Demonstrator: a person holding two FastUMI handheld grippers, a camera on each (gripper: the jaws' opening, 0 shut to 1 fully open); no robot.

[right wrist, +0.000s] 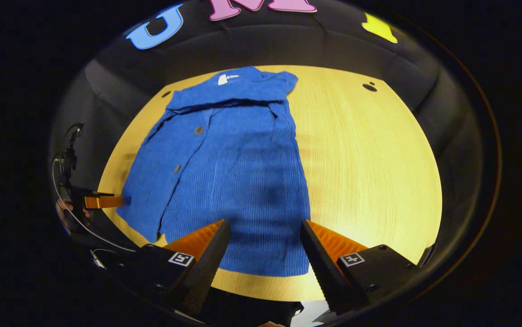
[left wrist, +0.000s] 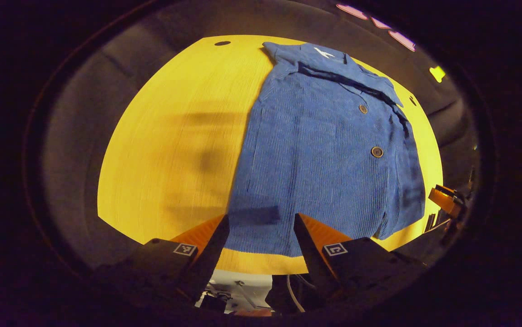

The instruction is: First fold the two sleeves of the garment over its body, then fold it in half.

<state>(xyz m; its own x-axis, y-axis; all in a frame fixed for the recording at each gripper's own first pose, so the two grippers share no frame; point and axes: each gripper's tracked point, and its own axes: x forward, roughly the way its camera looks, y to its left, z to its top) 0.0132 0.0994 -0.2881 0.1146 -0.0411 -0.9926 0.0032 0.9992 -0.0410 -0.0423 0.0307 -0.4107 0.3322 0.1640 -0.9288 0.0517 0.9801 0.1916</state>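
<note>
Both open grippers hover above the garment's (left wrist: 324, 154) hem.

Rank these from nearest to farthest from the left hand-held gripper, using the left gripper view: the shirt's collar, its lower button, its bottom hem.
1. Bottom hem: between the open fingers of the left hand-held gripper.
2. Lower button: mid-shirt, to the right.
3. Collar: at the table's far edge.

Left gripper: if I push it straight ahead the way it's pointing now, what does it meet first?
Most likely the blue shirt. The left gripper is open, with the shirt's near hem showing between its fingers above the yellow table. Depth is unclear, so it may pass over the hem and land further up the cloth.
</note>
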